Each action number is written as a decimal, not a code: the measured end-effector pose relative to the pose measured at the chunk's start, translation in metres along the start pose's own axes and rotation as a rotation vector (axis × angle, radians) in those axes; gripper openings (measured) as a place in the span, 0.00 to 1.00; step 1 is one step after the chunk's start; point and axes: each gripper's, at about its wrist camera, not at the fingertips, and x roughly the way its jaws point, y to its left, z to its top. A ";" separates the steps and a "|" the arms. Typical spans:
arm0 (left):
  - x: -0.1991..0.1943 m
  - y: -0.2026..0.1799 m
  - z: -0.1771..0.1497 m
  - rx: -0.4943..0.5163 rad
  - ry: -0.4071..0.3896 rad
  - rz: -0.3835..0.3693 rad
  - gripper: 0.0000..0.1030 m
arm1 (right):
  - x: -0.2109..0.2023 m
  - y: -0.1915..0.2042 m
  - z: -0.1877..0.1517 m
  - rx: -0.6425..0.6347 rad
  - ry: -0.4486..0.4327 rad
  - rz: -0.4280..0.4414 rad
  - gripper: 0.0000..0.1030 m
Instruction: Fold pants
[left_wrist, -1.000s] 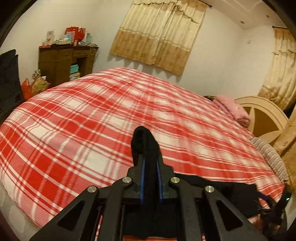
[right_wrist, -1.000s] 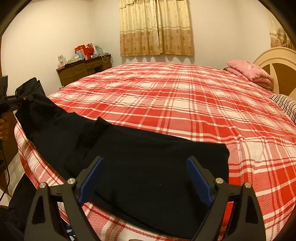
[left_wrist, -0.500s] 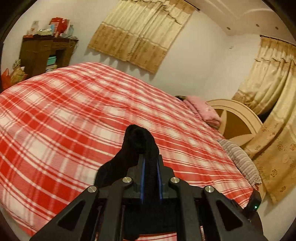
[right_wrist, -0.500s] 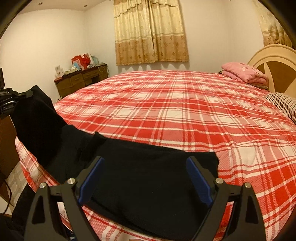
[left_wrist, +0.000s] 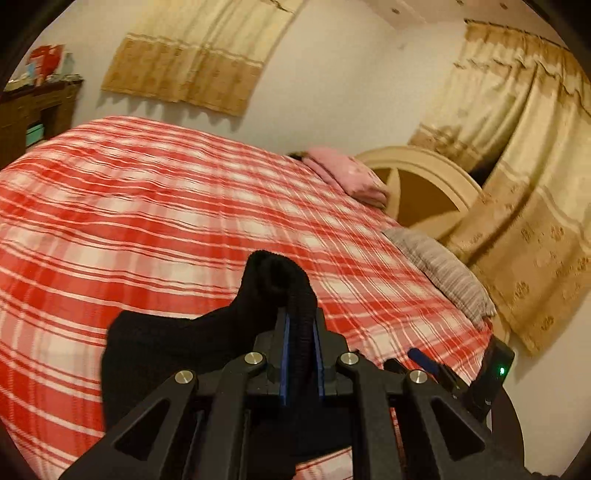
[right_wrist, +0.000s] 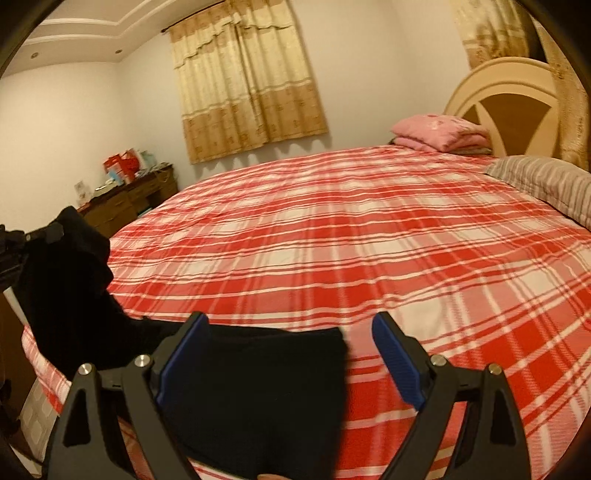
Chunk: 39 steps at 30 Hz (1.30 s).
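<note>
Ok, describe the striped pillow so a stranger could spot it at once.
Start at the bed with the red plaid cover and look toward the cream arched headboard. The striped pillow lies flat at that end. Unlike the pink folded bedding beside it, it is grey with pale stripes.

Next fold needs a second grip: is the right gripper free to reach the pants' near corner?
Probably yes: the right gripper is open and empty, the black pants lie right under it, unobstructed.
</note>
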 end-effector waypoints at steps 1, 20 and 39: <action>0.006 -0.007 -0.002 0.012 0.011 -0.005 0.10 | -0.001 -0.007 0.000 0.008 0.002 -0.011 0.90; 0.103 -0.078 -0.066 0.229 0.195 -0.030 0.14 | 0.004 -0.068 0.000 0.226 0.053 -0.059 0.90; 0.021 0.029 -0.067 0.172 -0.040 0.382 0.69 | -0.005 -0.015 -0.011 0.087 0.193 0.053 0.76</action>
